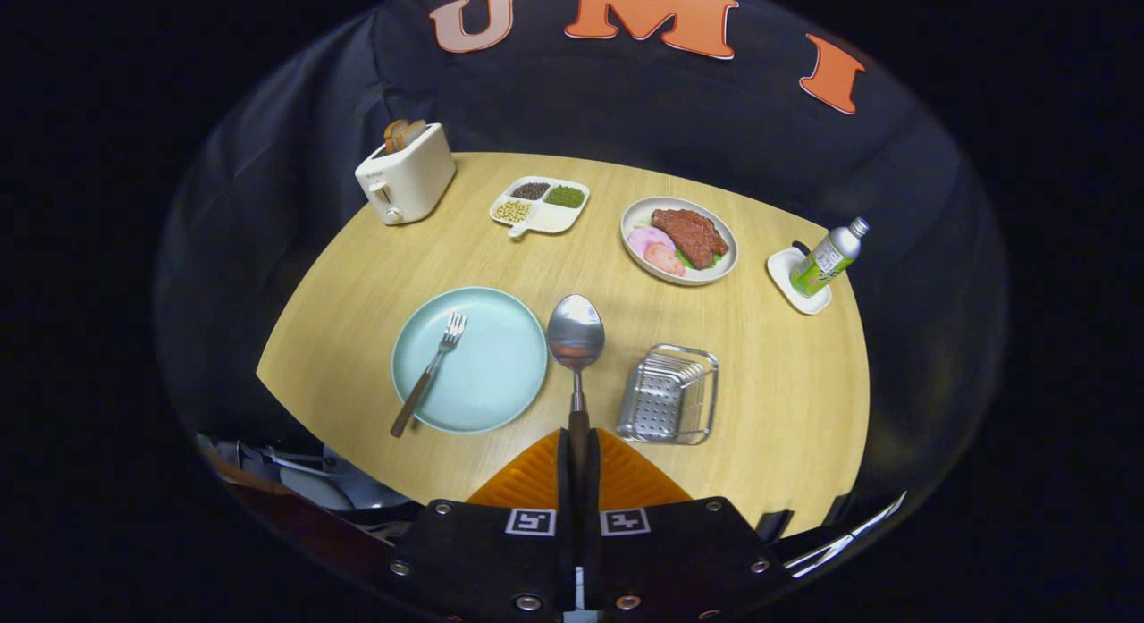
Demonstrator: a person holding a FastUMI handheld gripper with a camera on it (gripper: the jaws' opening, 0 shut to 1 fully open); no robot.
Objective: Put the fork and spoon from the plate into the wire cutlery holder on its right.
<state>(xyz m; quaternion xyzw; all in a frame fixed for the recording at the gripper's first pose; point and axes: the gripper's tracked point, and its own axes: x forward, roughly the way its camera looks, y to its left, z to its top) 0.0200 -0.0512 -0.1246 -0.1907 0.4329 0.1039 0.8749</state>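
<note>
Tongs (578, 444) clenched on the spoon (576, 355), both orange fingers (536, 475) pressing its dark handle; bowl of the spoon points ahead, raised above the counter (769, 408) between the plate (500, 373) and the wire cutlery holder (668, 395). Fork (431, 371) lies on the pale blue plate, tines toward its middle, brown handle overhanging the near rim. Holder sits just right of the spoon. Beyond: toaster (407, 174) with bread, divided dish (540, 205) of beans, plate of meat (679, 239), bottle (828, 258) tilted on a white coaster (795, 283).
</note>
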